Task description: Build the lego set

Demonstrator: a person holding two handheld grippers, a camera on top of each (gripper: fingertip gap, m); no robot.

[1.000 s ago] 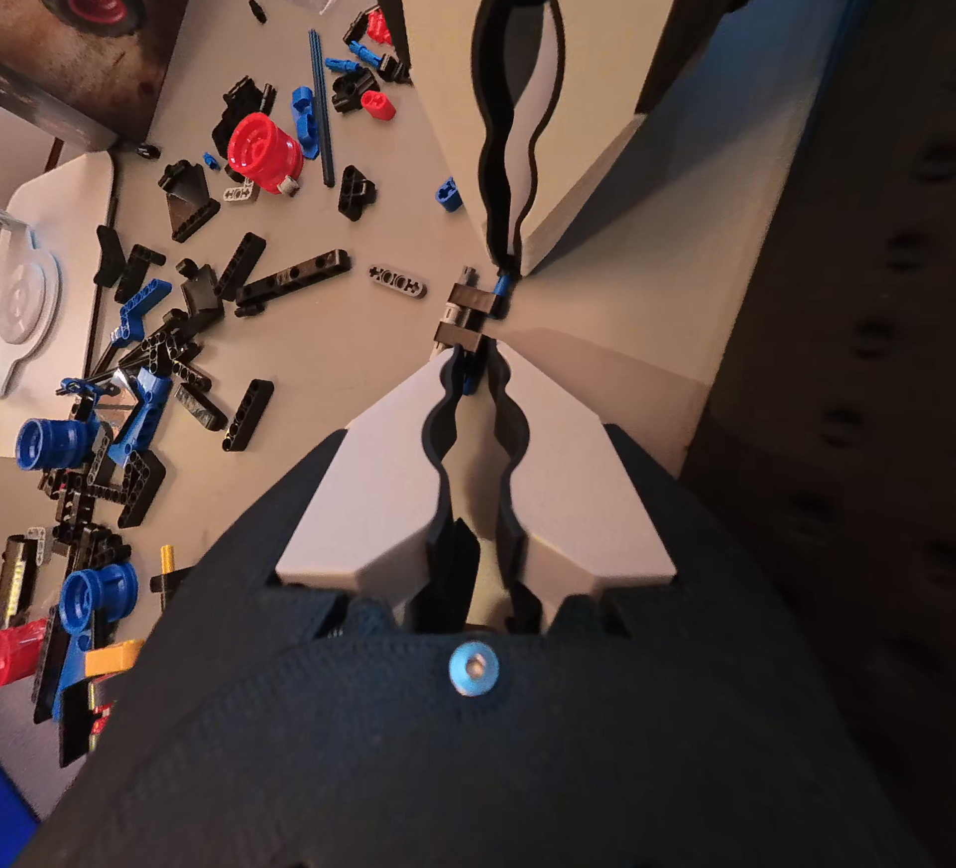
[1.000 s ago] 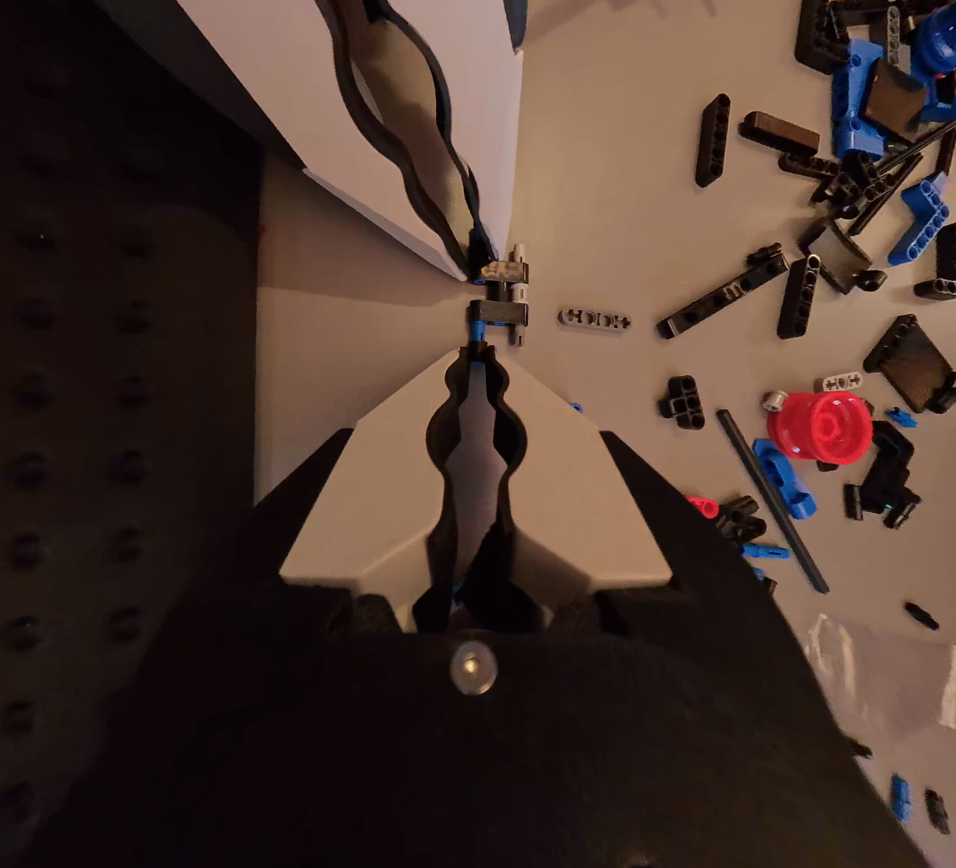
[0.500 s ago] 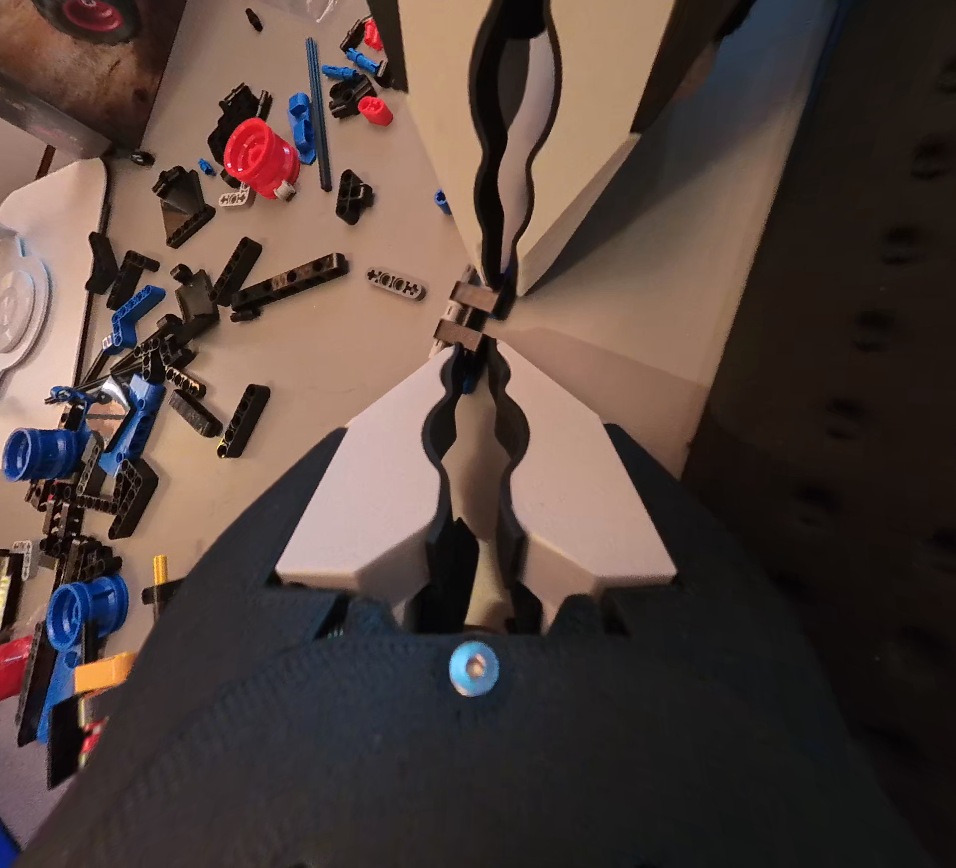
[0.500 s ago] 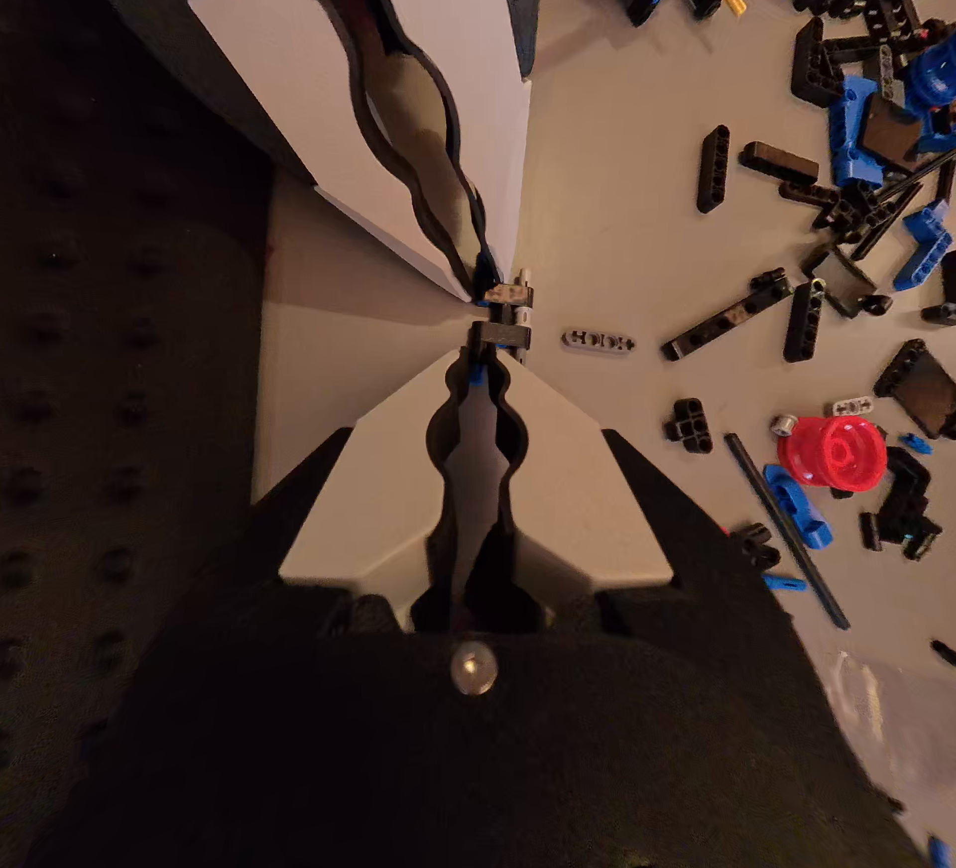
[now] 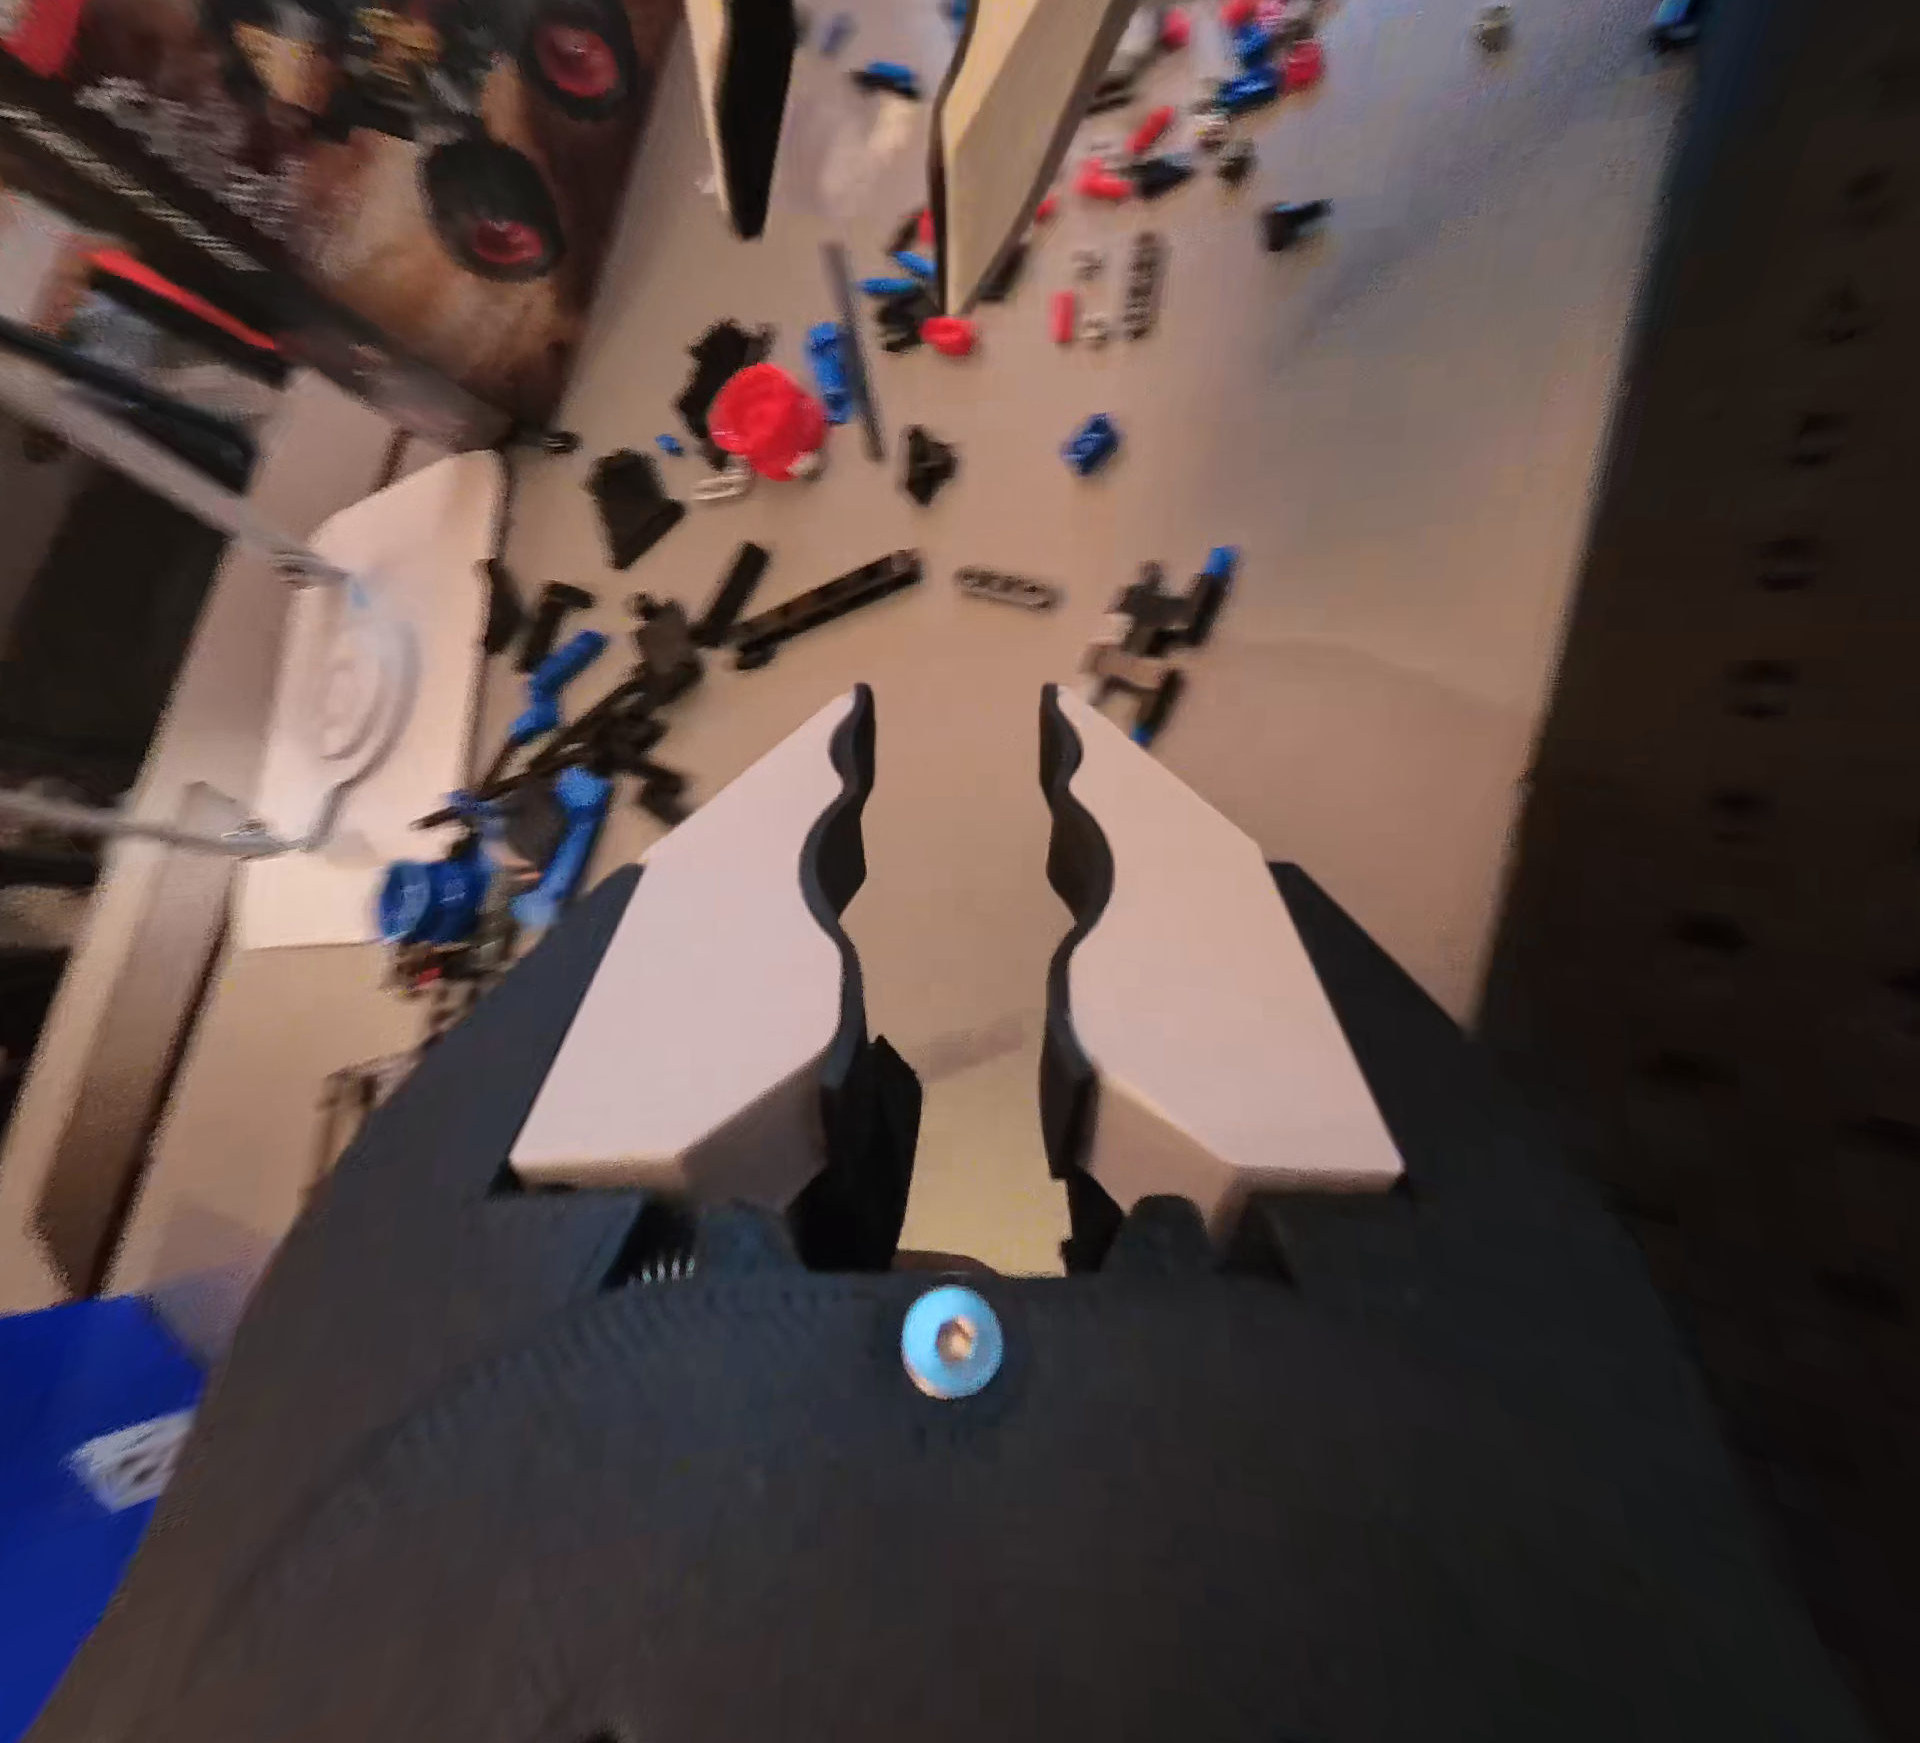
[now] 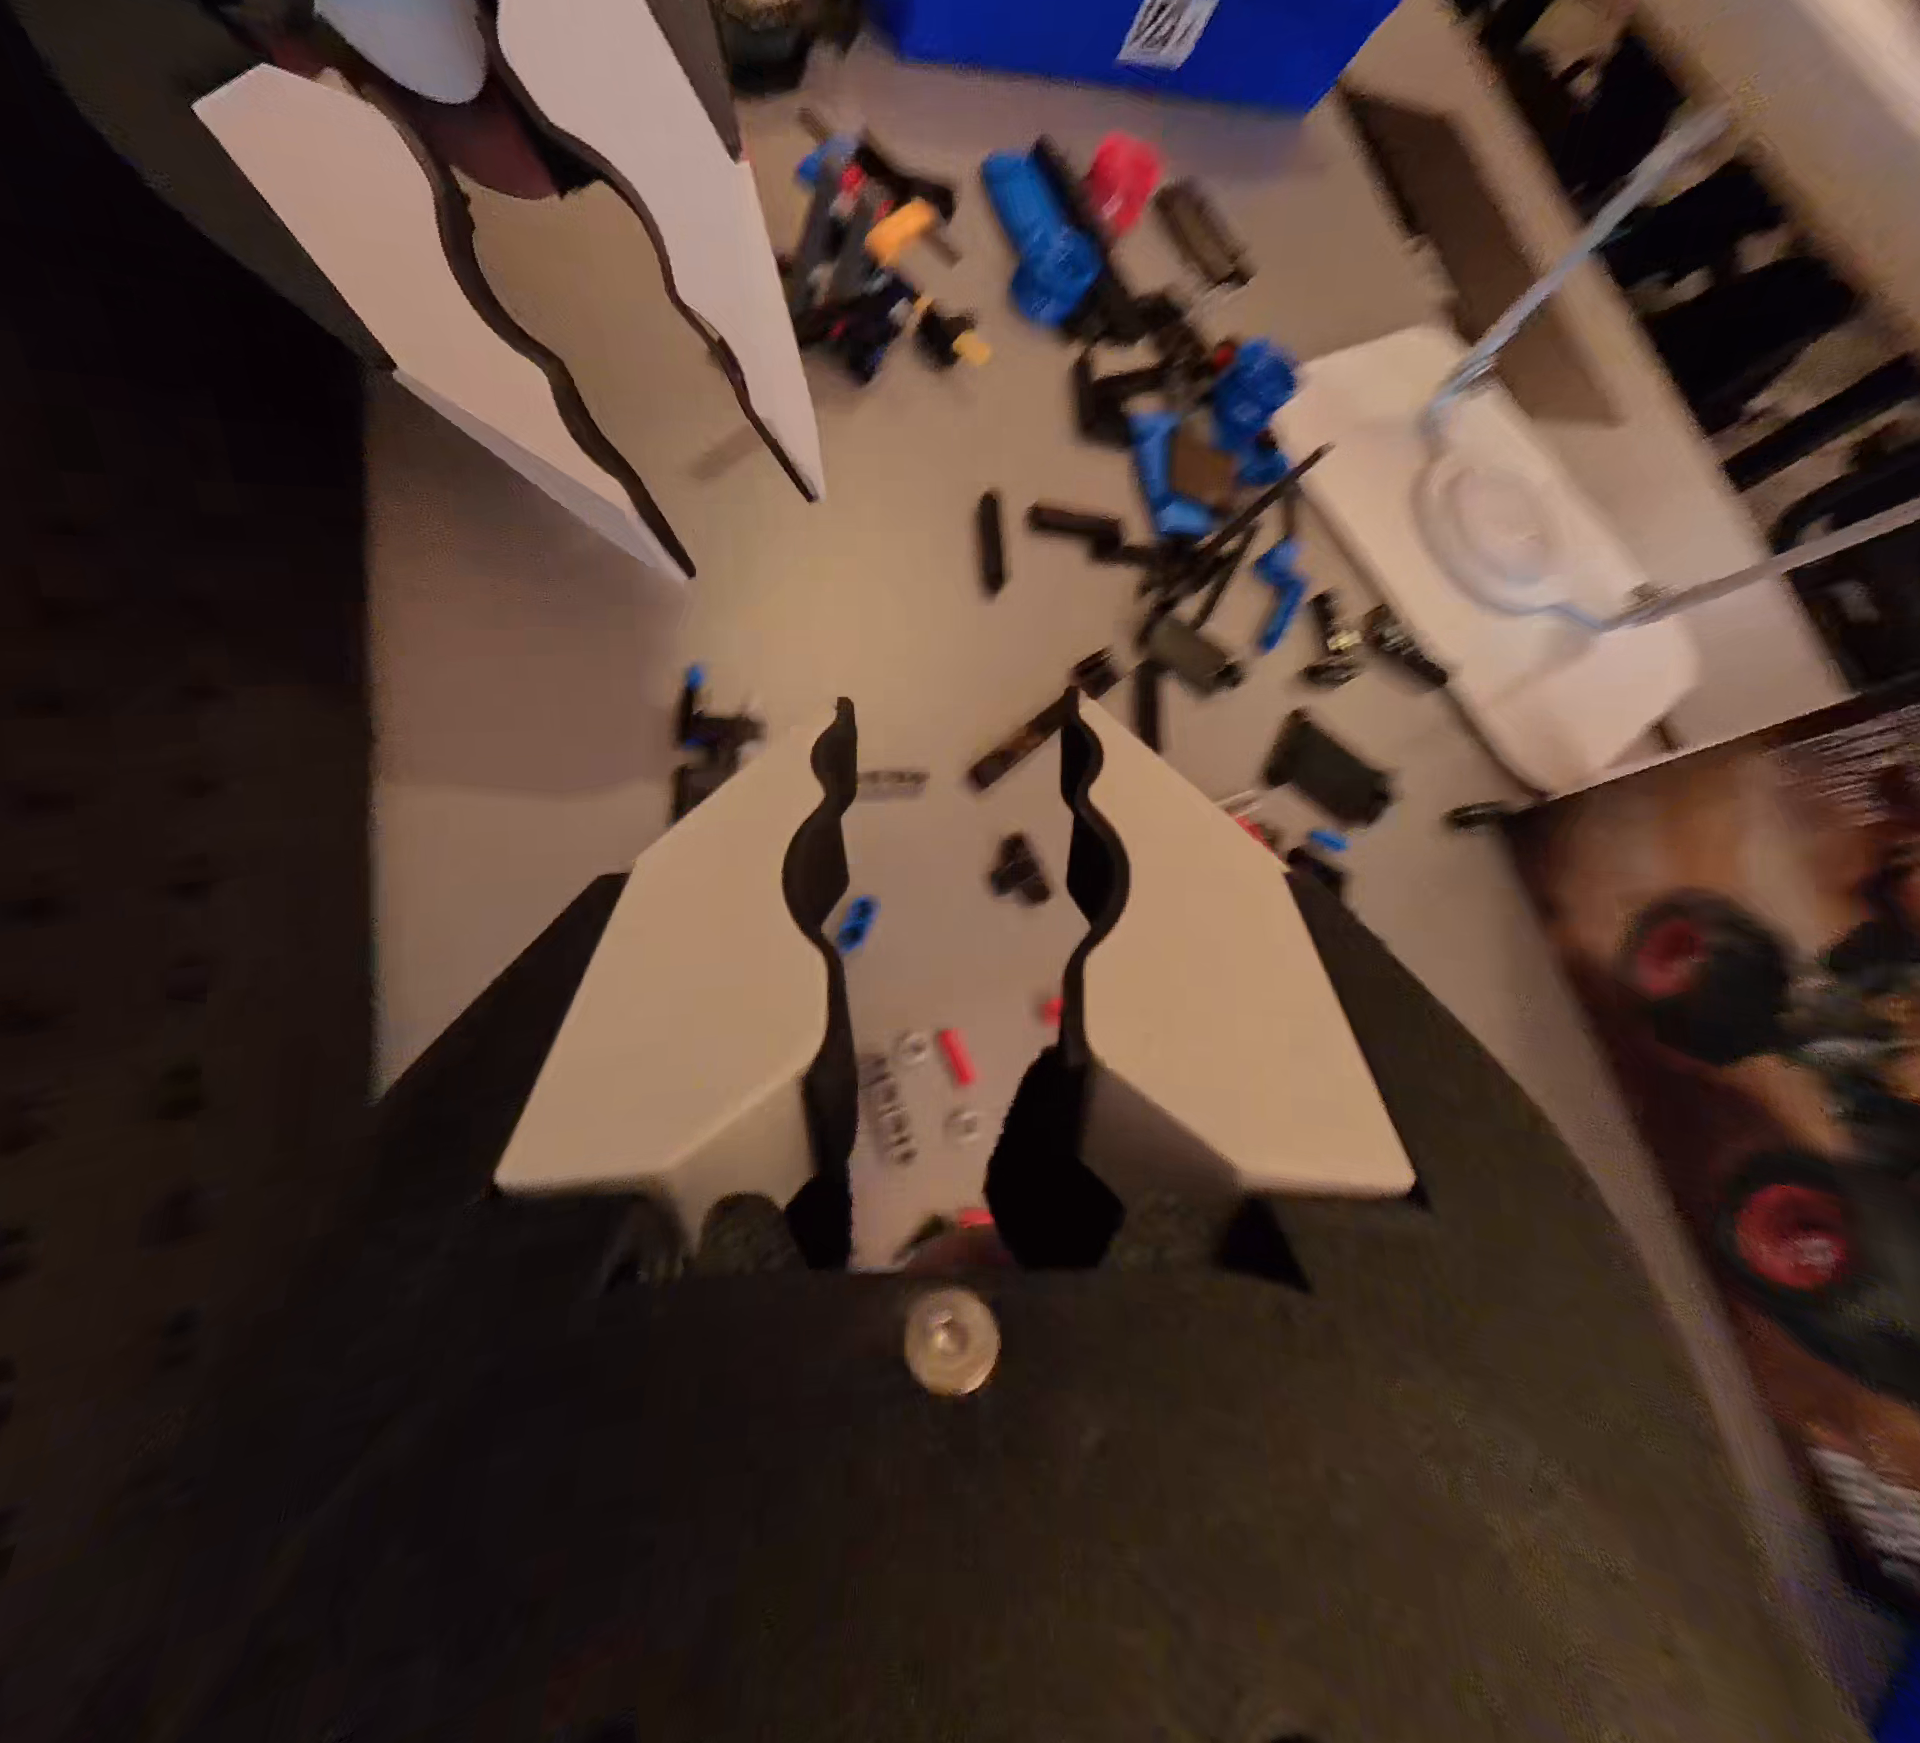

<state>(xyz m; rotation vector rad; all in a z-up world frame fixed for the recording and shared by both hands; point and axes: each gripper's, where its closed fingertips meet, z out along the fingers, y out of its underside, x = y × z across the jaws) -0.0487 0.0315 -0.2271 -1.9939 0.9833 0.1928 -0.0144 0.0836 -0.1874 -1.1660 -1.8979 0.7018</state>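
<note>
Lego assembly [image 5: 1148,644] on table (blurred) | left gripper [image 5: 956,706] gaping | right gripper [image 6: 956,722] gaping

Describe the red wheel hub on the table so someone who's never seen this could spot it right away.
Start at the box with the truck picture at the table's far left edge, in the left wrist view. Just right of its near corner, among black and blue pieces, lies the red wheel hub. It is the biggest red piece, round and ribbed, beside a long dark axle.

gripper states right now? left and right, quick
Left gripper: open, nothing between its fingers.
Right gripper: open, nothing held; loose pieces on the table show through the gap.
</note>
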